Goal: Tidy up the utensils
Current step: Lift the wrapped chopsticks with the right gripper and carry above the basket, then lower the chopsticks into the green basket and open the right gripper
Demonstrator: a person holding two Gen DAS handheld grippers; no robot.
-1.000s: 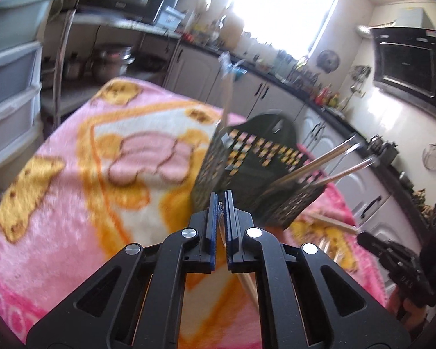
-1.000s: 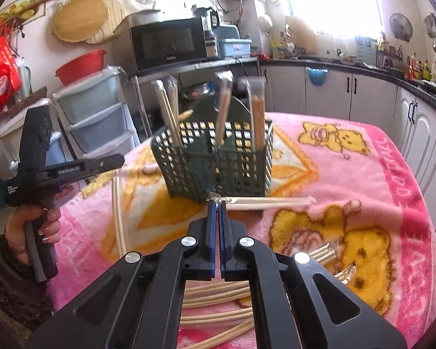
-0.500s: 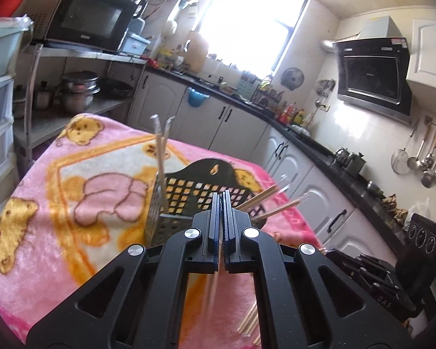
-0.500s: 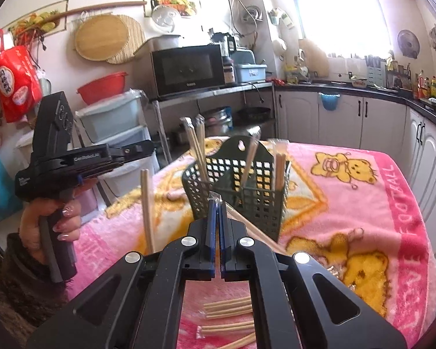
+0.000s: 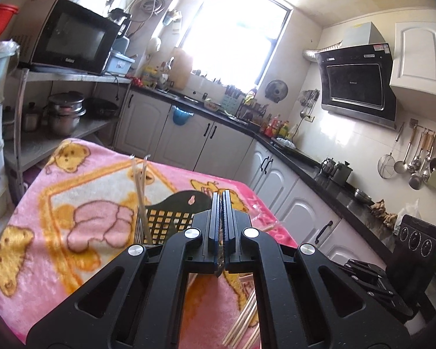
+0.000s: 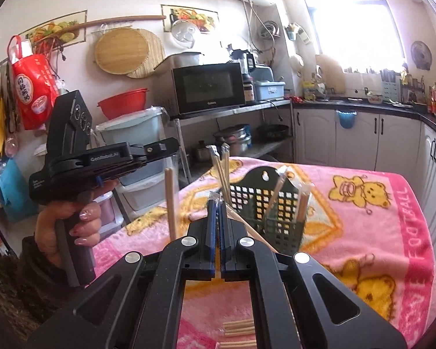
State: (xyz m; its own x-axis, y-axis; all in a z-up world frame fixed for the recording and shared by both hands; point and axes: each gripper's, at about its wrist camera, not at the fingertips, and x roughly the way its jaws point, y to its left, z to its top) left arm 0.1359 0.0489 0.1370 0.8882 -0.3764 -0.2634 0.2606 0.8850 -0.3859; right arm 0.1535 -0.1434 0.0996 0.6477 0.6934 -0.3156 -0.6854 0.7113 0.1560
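Right wrist view, nearest first: loose chopsticks (image 6: pixel 237 328) lie side by side on the pink blanket (image 6: pixel 378 218), under my right tongs (image 6: pixel 215 203). Those tongs are clamped shut, with a crinkle of clear wrapper poking up between the tips. The wrapped chopsticks (image 6: pixel 248 226) they pinch run from there down and to the right, long axis slanting, far end low, toward the foot of the green basket (image 6: pixel 276 224).

To the left my other hand (image 6: pixel 69 218) carries the left tongs (image 6: pixel 168 145), also closed. An upright pair (image 6: pixel 170 203) hangs almost plumb under their tip. The very top of that pair is hard to see, so I judge it is held by the wrapper end rather than by the wood.

Beyond stands the basket, well apart from both loads, with several more pairs standing tilted in its compartments.

These things are light, thin and stiff, but the film is slick and floppy. Held by the film alone, a pair will swing and may slide out. A grip on the wood just below the top would steer better. To drop them in, I expect each pair should point straight down over an open cell.
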